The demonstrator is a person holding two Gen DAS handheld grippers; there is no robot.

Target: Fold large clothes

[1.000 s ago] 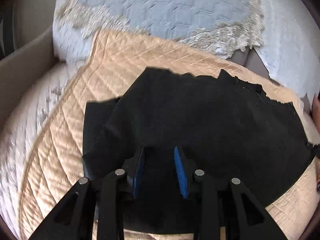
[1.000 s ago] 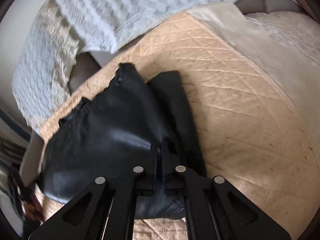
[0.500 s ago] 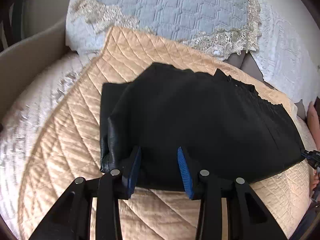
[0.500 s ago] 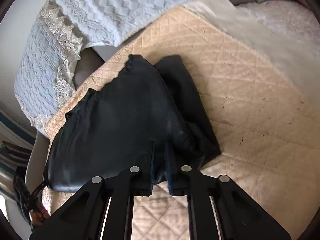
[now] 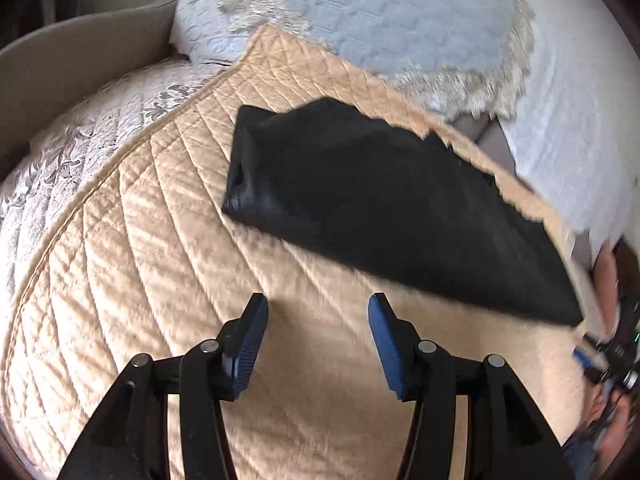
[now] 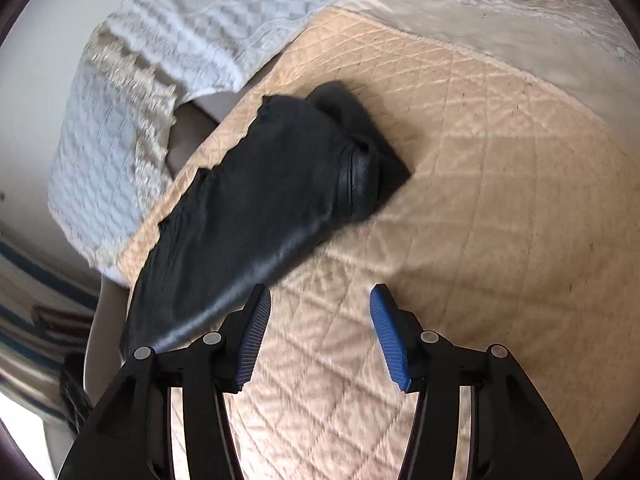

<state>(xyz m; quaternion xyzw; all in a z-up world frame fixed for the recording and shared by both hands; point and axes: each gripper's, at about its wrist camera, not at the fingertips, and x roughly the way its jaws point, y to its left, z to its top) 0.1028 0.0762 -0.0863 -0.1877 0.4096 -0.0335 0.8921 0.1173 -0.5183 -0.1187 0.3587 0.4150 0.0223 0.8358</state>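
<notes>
A black leather-like garment (image 5: 384, 204) lies folded into a long flat strip on a peach quilted cover (image 5: 160, 280). In the right wrist view the same garment (image 6: 260, 216) stretches from the lower left up to the middle, with a doubled end at the top. My left gripper (image 5: 318, 312) hovers over bare quilt in front of the garment, jaws opening, nothing between the blue pads. My right gripper (image 6: 320, 300) also stands apart from the cloth, jaws opening and empty, its left finger (image 6: 256, 320) close beside the garment's near edge.
A pale blue lace-trimmed pillow (image 5: 380, 20) and a white textured blanket (image 6: 208, 20) lie behind the quilt. A beige headboard or frame (image 5: 80, 64) curves at the left. A person's hand with the other gripper (image 5: 612, 344) shows at the right edge.
Both grippers have let go of the black garment, opened and pulled back toward me. The garment now lies folded on the quilt, farther from both sets of fingers.
</notes>
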